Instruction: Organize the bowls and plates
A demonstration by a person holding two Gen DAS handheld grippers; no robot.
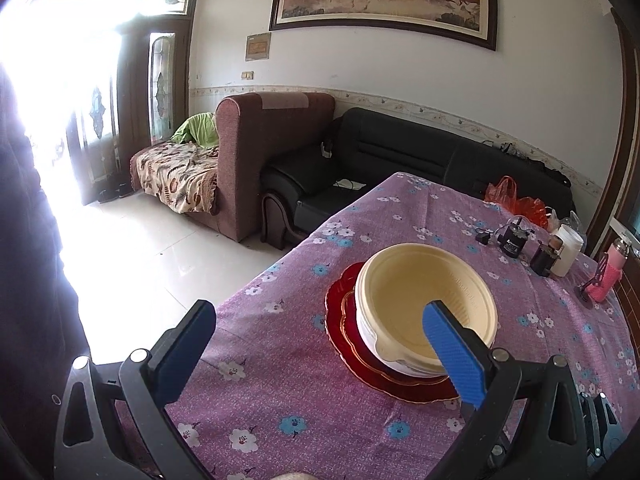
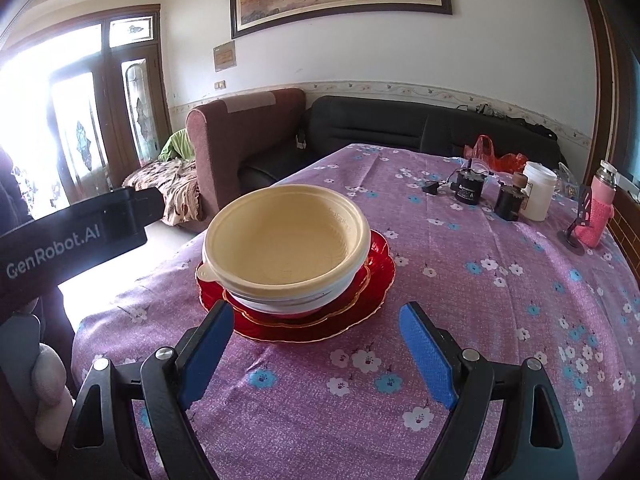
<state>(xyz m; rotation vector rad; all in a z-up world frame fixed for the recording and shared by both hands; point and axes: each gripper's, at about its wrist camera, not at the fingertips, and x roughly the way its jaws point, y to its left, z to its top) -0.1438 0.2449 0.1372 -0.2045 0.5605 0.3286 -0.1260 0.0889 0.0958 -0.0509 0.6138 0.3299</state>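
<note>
Cream bowl (image 2: 286, 246) stacked on red plates (image 2: 360, 300) on purple floral desk (image 2: 480, 280), left tongs (image 1: 320, 328) and right tongs (image 2: 316, 344) both spread apart, gripping nothing.

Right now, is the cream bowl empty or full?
Empty. The bowl sits upright on the red plate, and its bare inside shows down to the bottom.

Cream bowl (image 2: 286, 246) upright atop red plates (image 2: 352, 312)
</note>
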